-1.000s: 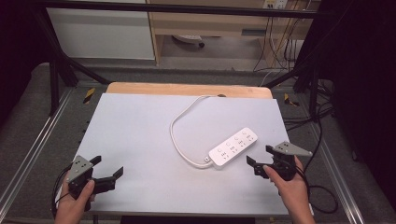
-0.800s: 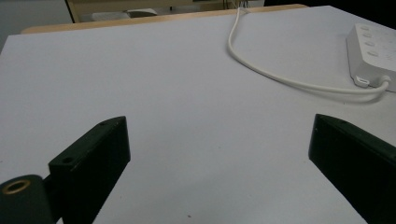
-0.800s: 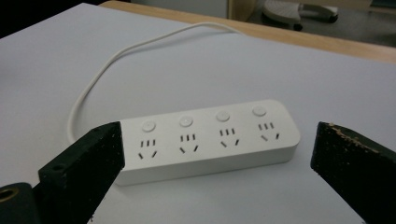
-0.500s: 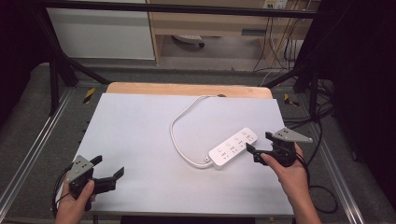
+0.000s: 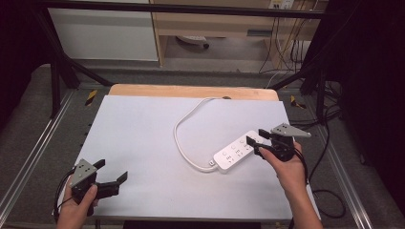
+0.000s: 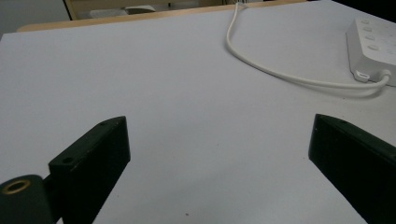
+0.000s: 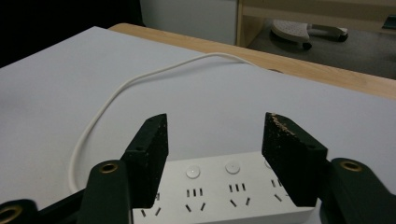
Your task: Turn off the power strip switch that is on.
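Since the earlier frames the right gripper (image 5: 255,139) has travelled forward and inward from the table's right edge, so that its jaws now stand over the near end of the power strip (image 5: 239,150); the left gripper (image 5: 111,175) has not shifted.

The power strip lies flat on the white table top (image 5: 143,129), directly below and between the right gripper's spread jaws, which straddle its width without yet touching it, as far as the right gripper view (image 7: 212,154) shows. It looks like a rigid, hard plastic bar, light enough for one gripper, with smooth sides that may slip under a weak pinch. The sound place to take hold is across its two long side walls, close to this end, avoiding the round buttons on top. Its cord (image 5: 181,138) leaves the far end, curves away from the fingers and runs off the back of the table; being limp but attached, it will likely drag and twist the bar if lifted.

The left gripper rests well apart, at the near left corner, jaws wide open on nothing (image 6: 219,186).
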Demonstrator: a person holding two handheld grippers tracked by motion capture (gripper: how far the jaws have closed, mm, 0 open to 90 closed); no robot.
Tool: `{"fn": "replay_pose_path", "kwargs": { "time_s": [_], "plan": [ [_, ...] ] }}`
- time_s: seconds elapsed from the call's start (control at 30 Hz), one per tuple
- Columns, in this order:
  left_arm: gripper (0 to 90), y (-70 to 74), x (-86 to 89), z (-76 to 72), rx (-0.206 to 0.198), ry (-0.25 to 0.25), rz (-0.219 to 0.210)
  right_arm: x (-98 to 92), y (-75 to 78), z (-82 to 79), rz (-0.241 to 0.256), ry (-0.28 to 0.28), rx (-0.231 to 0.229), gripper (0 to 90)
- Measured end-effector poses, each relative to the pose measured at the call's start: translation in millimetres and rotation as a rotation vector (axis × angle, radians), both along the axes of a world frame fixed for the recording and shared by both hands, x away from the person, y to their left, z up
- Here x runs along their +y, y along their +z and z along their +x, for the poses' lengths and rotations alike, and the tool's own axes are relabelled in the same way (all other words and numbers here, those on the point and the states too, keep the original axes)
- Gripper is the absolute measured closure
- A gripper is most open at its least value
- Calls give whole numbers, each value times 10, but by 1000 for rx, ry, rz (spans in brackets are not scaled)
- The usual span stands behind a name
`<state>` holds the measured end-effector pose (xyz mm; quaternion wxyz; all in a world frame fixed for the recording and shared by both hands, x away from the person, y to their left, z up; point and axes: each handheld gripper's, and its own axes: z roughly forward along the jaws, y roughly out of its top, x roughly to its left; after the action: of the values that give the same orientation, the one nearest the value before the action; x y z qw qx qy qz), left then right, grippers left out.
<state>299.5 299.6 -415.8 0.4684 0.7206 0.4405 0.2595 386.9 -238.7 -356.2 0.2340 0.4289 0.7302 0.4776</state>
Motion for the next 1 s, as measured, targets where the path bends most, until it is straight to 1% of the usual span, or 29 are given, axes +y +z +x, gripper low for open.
{"fn": "replay_pose_path", "kwargs": {
  "time_s": [0.07, 0.13, 0.33, 0.43, 0.57, 0.8, 0.83, 0.9, 1.0],
  "plan": [
    [53, -2, -2, 1, 2, -1, -5, 15, -3, 24, -1, 7, -5, 508],
    [53, -2, 3, 3, 4, 2, 3, 30, -8, 51, 1, 8, -11, 565],
    [53, -1, -1, 0, 2, 1, 4, 86, -45, 117, 12, 1, -33, 639],
    [53, -5, 1, 5, 4, 4, 5, 109, -77, 150, 8, 2, -48, 676],
    [53, -4, 2, 4, 5, 4, 3, 142, -123, 184, 11, 6, -53, 753],
    [53, -6, 3, 5, 6, 4, 3, 170, -170, 237, 6, 10, -58, 796],
    [53, -8, 1, 6, 7, 3, -2, 170, -176, 245, 3, 13, -58, 802],
    [53, -5, 4, 5, 6, 4, 3, 176, -182, 251, 1, 10, -57, 809],
    [53, -6, 5, 5, 6, 4, 4, 199, -220, 281, -11, 13, -61, 843]
  ]
}}
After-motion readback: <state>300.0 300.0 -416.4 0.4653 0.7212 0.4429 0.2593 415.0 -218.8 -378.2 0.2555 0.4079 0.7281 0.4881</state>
